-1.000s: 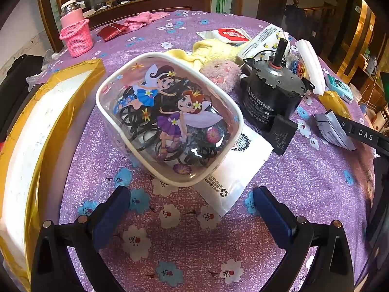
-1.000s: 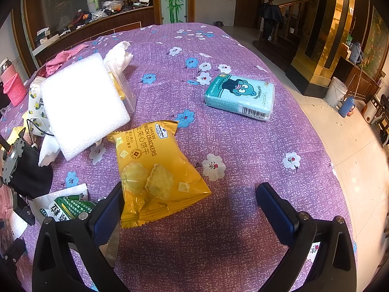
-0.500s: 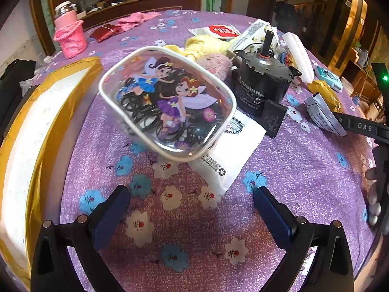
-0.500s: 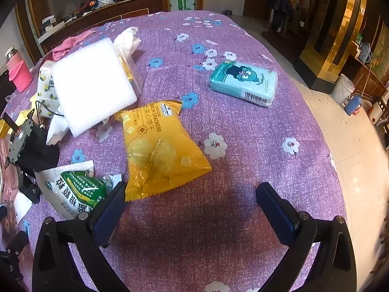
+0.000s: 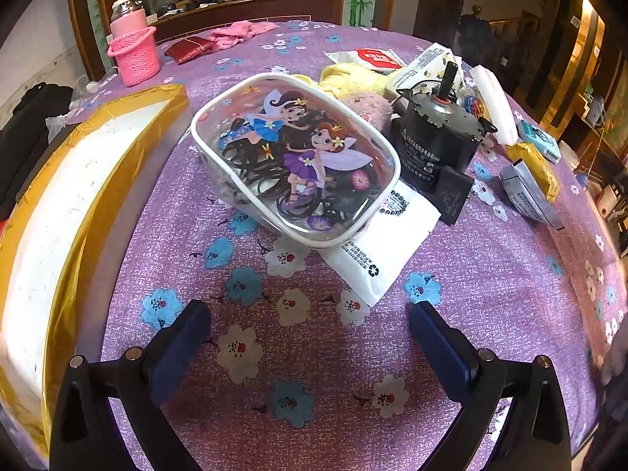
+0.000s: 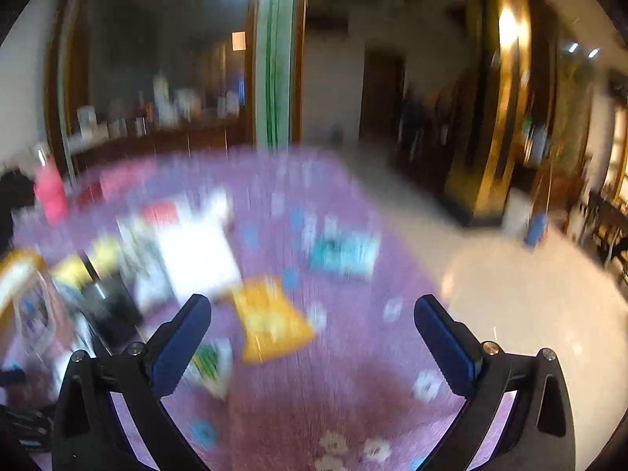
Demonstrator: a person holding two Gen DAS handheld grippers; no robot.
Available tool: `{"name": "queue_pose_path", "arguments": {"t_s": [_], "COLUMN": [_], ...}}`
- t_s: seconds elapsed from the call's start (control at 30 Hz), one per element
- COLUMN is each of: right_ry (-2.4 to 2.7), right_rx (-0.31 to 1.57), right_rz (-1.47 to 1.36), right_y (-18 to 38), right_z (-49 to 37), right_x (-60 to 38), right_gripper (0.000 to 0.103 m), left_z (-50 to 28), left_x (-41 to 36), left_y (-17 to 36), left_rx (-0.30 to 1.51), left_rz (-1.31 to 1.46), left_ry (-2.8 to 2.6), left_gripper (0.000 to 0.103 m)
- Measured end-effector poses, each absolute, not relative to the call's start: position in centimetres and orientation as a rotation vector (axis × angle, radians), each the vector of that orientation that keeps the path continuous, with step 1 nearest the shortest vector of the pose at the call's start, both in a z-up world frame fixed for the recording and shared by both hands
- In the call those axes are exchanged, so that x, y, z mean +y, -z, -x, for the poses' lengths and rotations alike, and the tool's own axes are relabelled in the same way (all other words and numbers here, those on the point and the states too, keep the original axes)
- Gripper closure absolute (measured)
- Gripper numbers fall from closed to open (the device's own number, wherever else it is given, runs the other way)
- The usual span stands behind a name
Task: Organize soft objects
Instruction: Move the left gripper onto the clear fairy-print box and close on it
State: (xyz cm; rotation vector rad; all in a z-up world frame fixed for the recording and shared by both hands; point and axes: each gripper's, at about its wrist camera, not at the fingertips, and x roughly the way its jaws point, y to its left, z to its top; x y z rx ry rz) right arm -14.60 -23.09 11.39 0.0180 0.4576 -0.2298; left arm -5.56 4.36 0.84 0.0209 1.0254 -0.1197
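Note:
A clear pouch with a fairy print [image 5: 294, 161], holding black hair bands, lies on the purple flowered tablecloth [image 5: 306, 353] ahead of my left gripper [image 5: 310, 341], which is open and empty, well short of it. Behind the pouch lie a pink fluffy thing [image 5: 367, 104] and a yellow cloth [image 5: 349, 78]. A white packet [image 5: 386, 247] sticks out from under the pouch. My right gripper [image 6: 312, 337] is open and empty, raised above the table; its view is blurred. There I make out a yellow snack bag [image 6: 271, 322], a white foam pad [image 6: 196, 259] and a teal tissue pack [image 6: 343, 253].
A gold-edged white box [image 5: 59, 212] runs along the left. A black motor [image 5: 435, 145] stands right of the pouch. A pink basket with a bottle [image 5: 135, 53] stands at the far left. Pink cloth [image 5: 239, 33] lies at the back. The table edge and tiled floor [image 6: 510, 294] are at right.
My left gripper has drawn back from the pouch, which now looks smaller and farther. My right gripper has risen and pulled back fast, blurring its view; the table objects sit farther off.

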Motion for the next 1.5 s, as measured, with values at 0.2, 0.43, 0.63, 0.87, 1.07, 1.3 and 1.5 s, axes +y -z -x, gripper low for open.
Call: {"name": "queue_pose_path", "arguments": {"t_s": [0.2, 0.43, 0.63, 0.87, 1.07, 1.3, 1.5], "right_ry": [0.258, 0.293, 0.304, 0.228, 0.229, 0.201, 0.216], "right_rx": [0.479, 0.481, 0.363, 0.383, 0.412, 0.480, 0.513], "right_rz": [-0.063, -0.074, -0.016, -0.046, -0.031, -0.046, -0.045], "right_y": [-11.3, -9.9, -10.8, -10.5, -10.2, -9.3, -8.7], "right_z": [13.0, 12.2, 14.0, 13.5, 13.0, 12.5, 12.1], "right_x": [-23.1, -23.7, -22.1, -22.3, -21.8, -22.0, -21.9], "right_gripper": [0.000, 0.000, 0.000, 0.000, 0.000, 0.000, 0.000], "left_z": [5.4, 5.1, 5.2, 5.1, 5.4, 5.3, 5.3], "left_x": [4.0, 3.7, 3.6, 3.6, 4.9, 4.8, 4.4], "left_y": [-0.7, -0.6, -0.6, -0.5, -0.8, -0.6, -0.5], "left_rx": [1.030, 1.033, 1.029, 1.033, 1.012, 1.018, 1.022], "left_rz": [-0.040, -0.047, -0.042, -0.044, 0.033, 0.017, -0.008], "left_ry": [0.106, 0.092, 0.091, 0.090, 0.098, 0.062, 0.054], "left_gripper": [0.000, 0.000, 0.000, 0.000, 0.000, 0.000, 0.001]}}
